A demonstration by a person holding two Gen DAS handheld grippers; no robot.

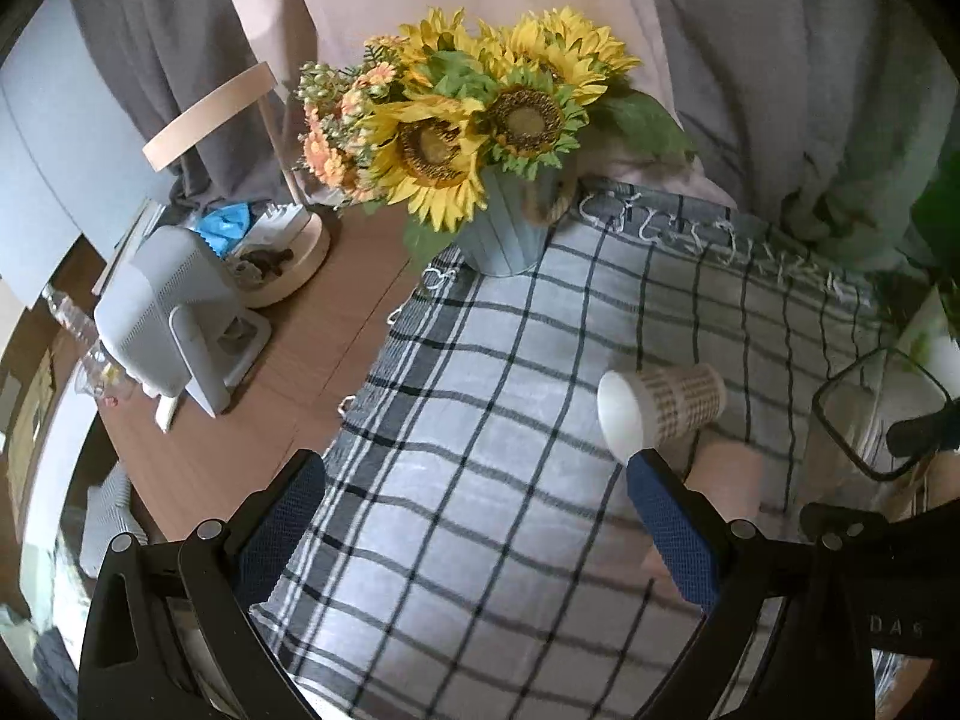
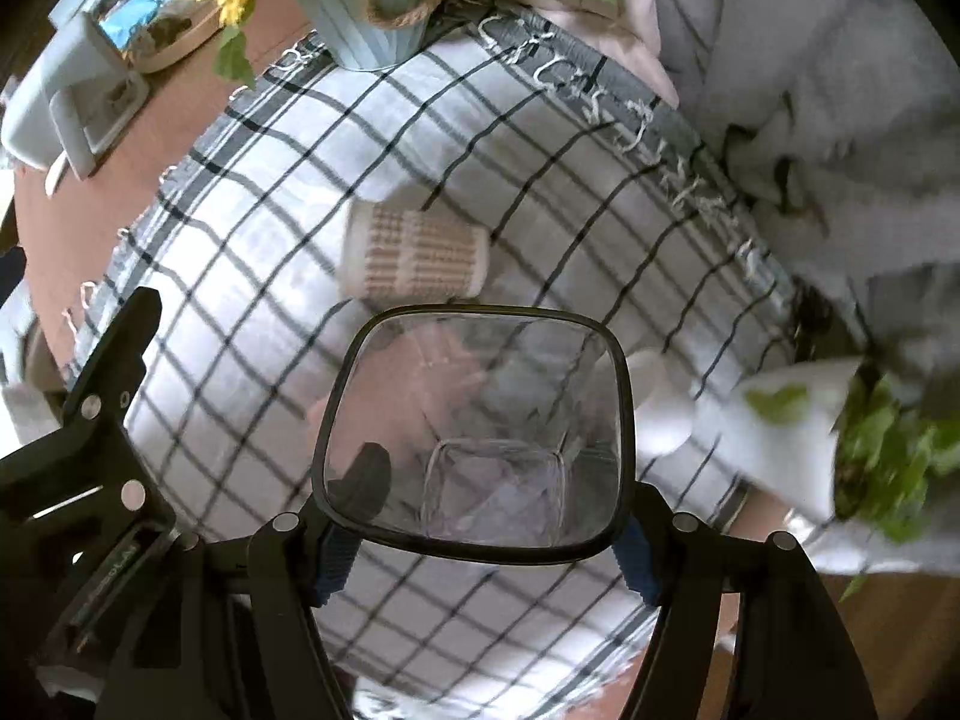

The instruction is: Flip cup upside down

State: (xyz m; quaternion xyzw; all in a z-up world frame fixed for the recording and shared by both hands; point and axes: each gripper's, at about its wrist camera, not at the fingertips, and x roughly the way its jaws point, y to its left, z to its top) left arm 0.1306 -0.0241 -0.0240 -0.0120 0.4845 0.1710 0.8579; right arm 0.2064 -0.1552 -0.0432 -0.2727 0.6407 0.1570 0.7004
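Observation:
A clear square glass cup (image 2: pixel 474 438) with a dark rim is held between the fingers of my right gripper (image 2: pixel 480 546), its mouth facing the camera, above the checked cloth (image 2: pixel 270 192). The same cup (image 1: pixel 882 414) shows at the right edge of the left wrist view. A paper cup (image 1: pixel 666 405) with a tan woven pattern lies on its side on the cloth, also seen in the right wrist view (image 2: pixel 414 255). My left gripper (image 1: pixel 474 516) is open and empty over the cloth, its right finger (image 1: pixel 672 528) just below the paper cup.
A blue pot of sunflowers (image 1: pixel 504 234) stands at the cloth's far edge. A white device (image 1: pixel 168 312) and a round tray (image 1: pixel 288 252) sit on the wooden table (image 1: pixel 312 348) to the left. A green plant in a white pot (image 2: pixel 840 420) is at right. Curtains hang behind.

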